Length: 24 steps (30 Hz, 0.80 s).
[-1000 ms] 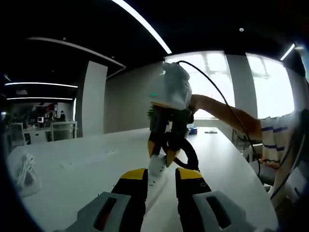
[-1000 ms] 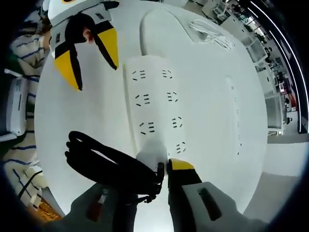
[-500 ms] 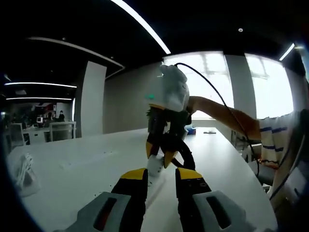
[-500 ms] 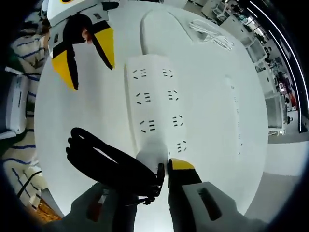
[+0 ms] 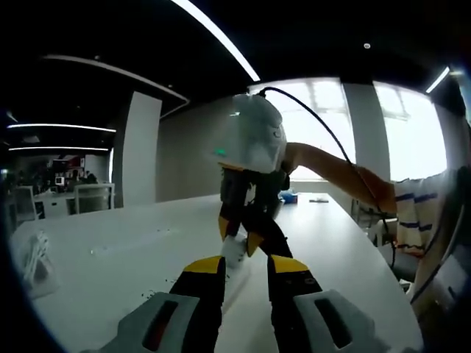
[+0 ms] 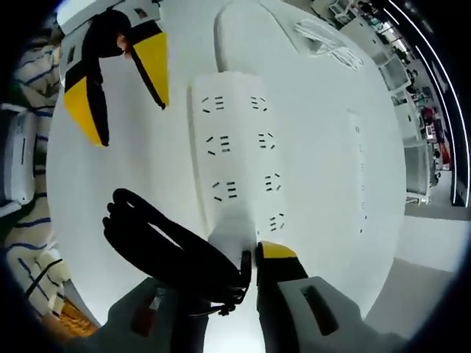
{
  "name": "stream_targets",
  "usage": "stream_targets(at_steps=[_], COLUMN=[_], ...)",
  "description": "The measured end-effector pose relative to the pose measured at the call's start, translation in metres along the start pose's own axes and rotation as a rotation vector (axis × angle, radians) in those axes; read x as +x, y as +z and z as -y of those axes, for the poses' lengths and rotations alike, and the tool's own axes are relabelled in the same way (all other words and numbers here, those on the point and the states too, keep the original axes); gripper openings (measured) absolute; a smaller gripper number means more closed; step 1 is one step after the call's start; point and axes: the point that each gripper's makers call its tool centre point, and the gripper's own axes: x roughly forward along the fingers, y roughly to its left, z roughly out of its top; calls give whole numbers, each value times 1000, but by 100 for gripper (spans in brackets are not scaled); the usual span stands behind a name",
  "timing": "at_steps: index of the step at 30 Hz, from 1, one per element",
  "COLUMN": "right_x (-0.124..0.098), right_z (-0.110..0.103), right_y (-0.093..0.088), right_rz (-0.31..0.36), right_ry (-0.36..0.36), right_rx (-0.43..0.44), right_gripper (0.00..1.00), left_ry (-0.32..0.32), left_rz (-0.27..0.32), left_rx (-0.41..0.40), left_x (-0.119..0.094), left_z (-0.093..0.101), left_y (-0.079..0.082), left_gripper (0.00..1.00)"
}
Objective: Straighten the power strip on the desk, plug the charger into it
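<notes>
A white power strip [image 6: 235,147] with two rows of sockets lies flat on the white desk [image 6: 324,243], its thick white cord [image 6: 221,29] running off the far end. My right gripper [image 6: 246,254] is shut on a white charger [image 6: 232,234], held at the strip's near end, with the charger's black coiled cable [image 6: 162,250] hanging to the left. My left gripper [image 6: 121,95] hovers open beside the strip's far end. In the left gripper view, my left gripper [image 5: 246,266] stands open with nothing in it. Beyond it, the right gripper [image 5: 239,237] holds the charger [image 5: 234,251] down on the strip [image 5: 239,283].
A bundle of white cable [image 6: 324,37] lies at the desk's far side, also as the bundle [image 5: 33,261]. A long slot [image 6: 358,169] runs along the desk. A person's arm in a striped sleeve [image 5: 412,213] reaches in from the right. The desk edge [image 5: 368,272] is close by.
The right gripper with the charger has drawn a little nearer to the left gripper and looks larger in its view. The charger stays held at the strip's near end.
</notes>
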Motion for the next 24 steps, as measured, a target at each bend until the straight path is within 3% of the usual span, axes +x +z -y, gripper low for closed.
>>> stream_targets(at_steps=[24], right_x=[0], right_z=[1], right_y=[2], right_rz=[68], right_ry=[-44], right_rx=[1], right_gripper=[22], left_ry=[2], left_rz=[-2], left_rx=[-10], left_x=[-2], left_z=[2], left_y=[-2], left_gripper=[23])
